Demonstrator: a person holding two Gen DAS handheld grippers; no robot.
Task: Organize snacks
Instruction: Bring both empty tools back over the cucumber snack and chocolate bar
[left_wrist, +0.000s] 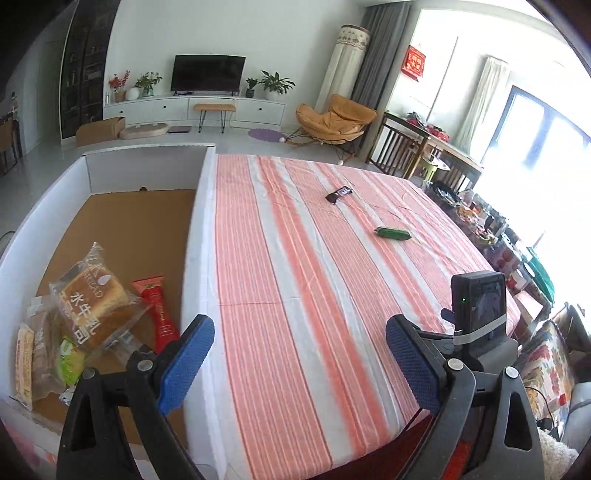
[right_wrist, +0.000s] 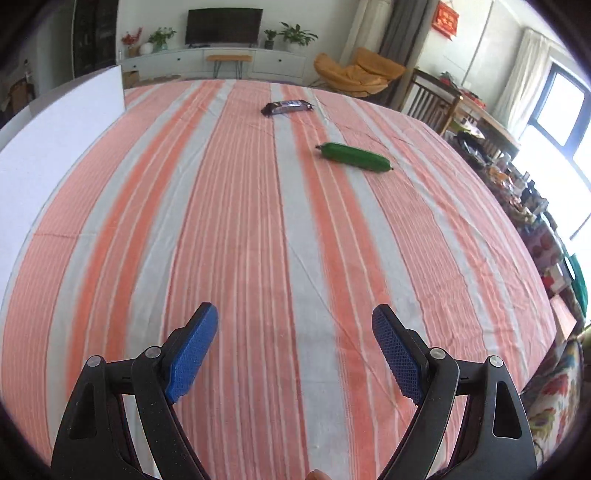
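A white cardboard box (left_wrist: 201, 206) stands on the left of the striped table. Inside it lie a bread pack (left_wrist: 96, 299), a red snack stick (left_wrist: 159, 317) and other wrapped snacks (left_wrist: 48, 358). A green sausage-shaped snack (left_wrist: 392, 233) (right_wrist: 354, 156) and a dark wrapped bar (left_wrist: 339, 194) (right_wrist: 287, 107) lie on the cloth further away. My left gripper (left_wrist: 299, 328) is open and empty, above the table beside the box's right wall. My right gripper (right_wrist: 294, 319) is open and empty over the near cloth, well short of the green snack.
The right gripper's camera body (left_wrist: 478, 306) shows in the left wrist view. The box wall (right_wrist: 59, 147) rises at the left of the right wrist view. A cluttered side table (left_wrist: 491, 229) and wooden chairs (right_wrist: 430, 101) stand past the table's right edge.
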